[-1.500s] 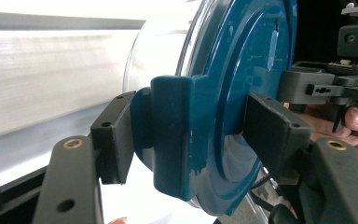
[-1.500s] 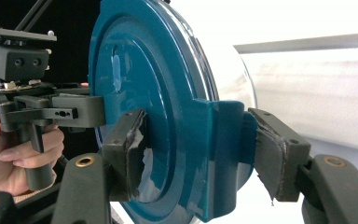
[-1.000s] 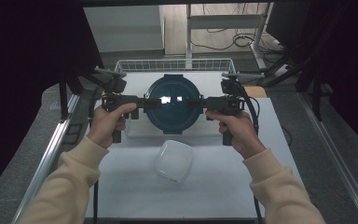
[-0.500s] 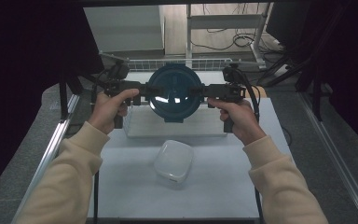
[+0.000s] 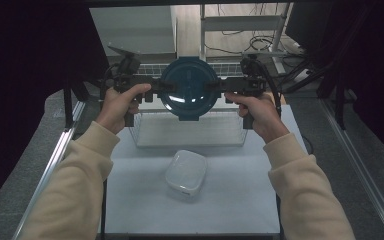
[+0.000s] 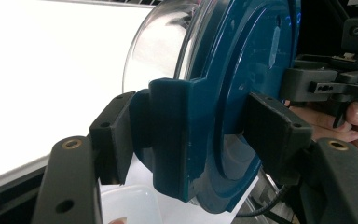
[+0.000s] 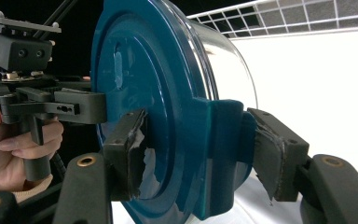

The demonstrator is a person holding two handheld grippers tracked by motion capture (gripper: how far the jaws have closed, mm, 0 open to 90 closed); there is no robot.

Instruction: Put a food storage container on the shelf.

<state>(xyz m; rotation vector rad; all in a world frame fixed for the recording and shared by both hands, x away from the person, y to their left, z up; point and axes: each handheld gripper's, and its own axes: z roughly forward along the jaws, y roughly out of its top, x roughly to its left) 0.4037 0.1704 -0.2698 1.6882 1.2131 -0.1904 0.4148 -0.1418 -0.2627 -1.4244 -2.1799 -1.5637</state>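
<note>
Nearest the person, a white rounded-square plastic container [image 5: 185, 174] sits lid-on at the middle of the white bench [image 5: 130, 200], with bare top all round it out to the near and side edges. Beyond it a wire mesh basket [image 5: 190, 131] stands at the far edge. Above the basket hangs the round glass bowl with a dark teal plastic lid [image 5: 189, 90] (smooth, glossy, with side clip tabs), held off the bench between the left gripper [image 5: 156, 89] and the right gripper [image 5: 221, 88], each clamped on one opposite tab.

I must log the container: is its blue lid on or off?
On. The blue lid sits over the clear container, its side flap folded down.
</note>
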